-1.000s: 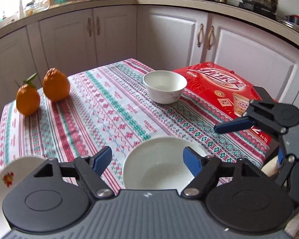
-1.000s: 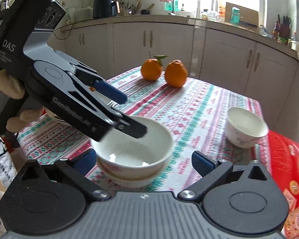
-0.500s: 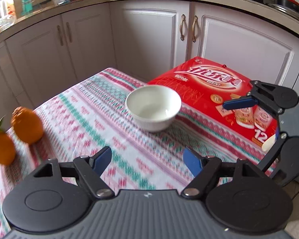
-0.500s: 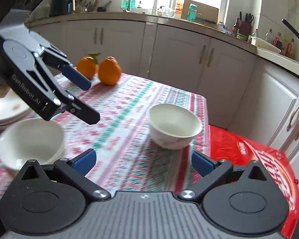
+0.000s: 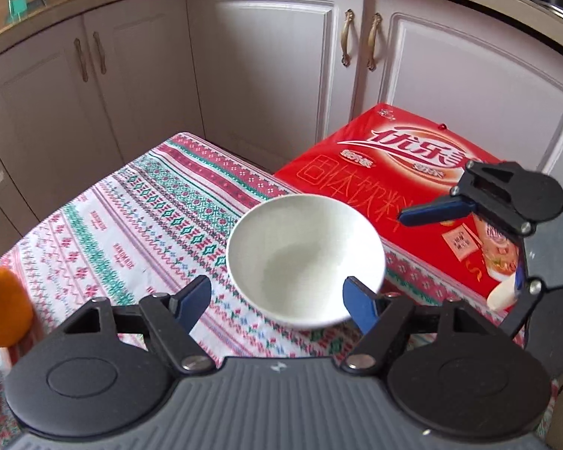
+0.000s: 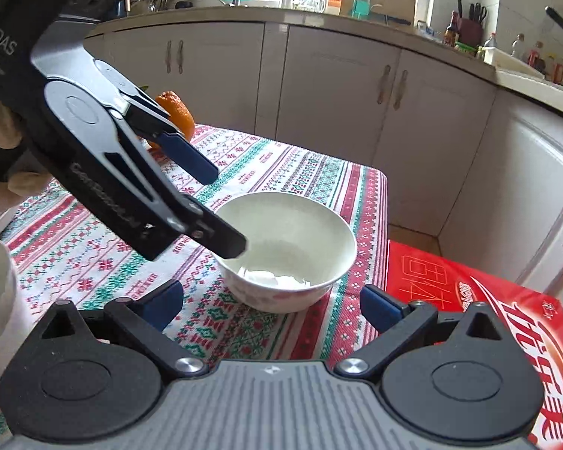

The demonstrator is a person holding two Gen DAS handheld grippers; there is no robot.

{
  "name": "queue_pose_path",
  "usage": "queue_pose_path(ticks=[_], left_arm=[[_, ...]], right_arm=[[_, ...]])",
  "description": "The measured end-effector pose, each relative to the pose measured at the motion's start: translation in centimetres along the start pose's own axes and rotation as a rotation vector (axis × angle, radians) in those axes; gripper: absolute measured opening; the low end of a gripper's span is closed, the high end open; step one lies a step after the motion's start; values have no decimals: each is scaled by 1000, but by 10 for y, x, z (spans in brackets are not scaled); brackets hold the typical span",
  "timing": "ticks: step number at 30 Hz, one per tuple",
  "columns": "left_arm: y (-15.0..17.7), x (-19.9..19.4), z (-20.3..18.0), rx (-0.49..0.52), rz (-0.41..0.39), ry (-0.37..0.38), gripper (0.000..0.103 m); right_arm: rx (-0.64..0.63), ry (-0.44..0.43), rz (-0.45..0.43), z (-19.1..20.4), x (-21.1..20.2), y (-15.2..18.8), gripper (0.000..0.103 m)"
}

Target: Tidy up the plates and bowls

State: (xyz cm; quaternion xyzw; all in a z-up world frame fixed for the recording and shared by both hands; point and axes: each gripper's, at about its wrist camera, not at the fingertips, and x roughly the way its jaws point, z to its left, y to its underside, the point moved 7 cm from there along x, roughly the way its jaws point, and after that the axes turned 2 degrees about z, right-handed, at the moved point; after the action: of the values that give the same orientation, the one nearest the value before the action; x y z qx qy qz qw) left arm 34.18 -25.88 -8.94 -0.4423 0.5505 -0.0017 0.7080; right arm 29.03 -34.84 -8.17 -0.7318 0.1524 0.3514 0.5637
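White bowl (image 5: 306, 258) at frame centre on the patterned tablecloth (image 5: 139, 225), just beside the red carton (image 5: 413, 187) to the right. Left gripper (image 5: 277, 300) low in frame, jaws apart and just closing in, one blue pad each side of the bowl, contact unclear. Right gripper (image 6: 270, 303) spread wide, grasping nothing. Orange (image 6: 176, 112) upper left.

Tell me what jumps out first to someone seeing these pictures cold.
A white bowl sits alone near the corner of the patterned tablecloth, with the left tool and right tool both open around it. Beside the table lies a bright red box. An orange peeks out at the far side.
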Motion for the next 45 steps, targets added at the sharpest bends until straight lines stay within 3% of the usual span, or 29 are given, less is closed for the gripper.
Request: queue_pose_path(ticks=[15, 26, 36, 45], left_arm=[[-16, 38, 8, -37, 42, 48, 62], [-17, 43, 8, -43, 48, 63, 62], [-10, 26, 1, -38, 50, 57, 61], [-2, -18, -16, -38, 18, 28, 61]], right_arm=[[13, -20, 8, -8, 28, -7, 92], [19, -19, 7, -9, 25, -6, 91], [7, -31, 16, -2, 11, -7, 91], [-14, -56, 5, 19, -24, -11, 91]])
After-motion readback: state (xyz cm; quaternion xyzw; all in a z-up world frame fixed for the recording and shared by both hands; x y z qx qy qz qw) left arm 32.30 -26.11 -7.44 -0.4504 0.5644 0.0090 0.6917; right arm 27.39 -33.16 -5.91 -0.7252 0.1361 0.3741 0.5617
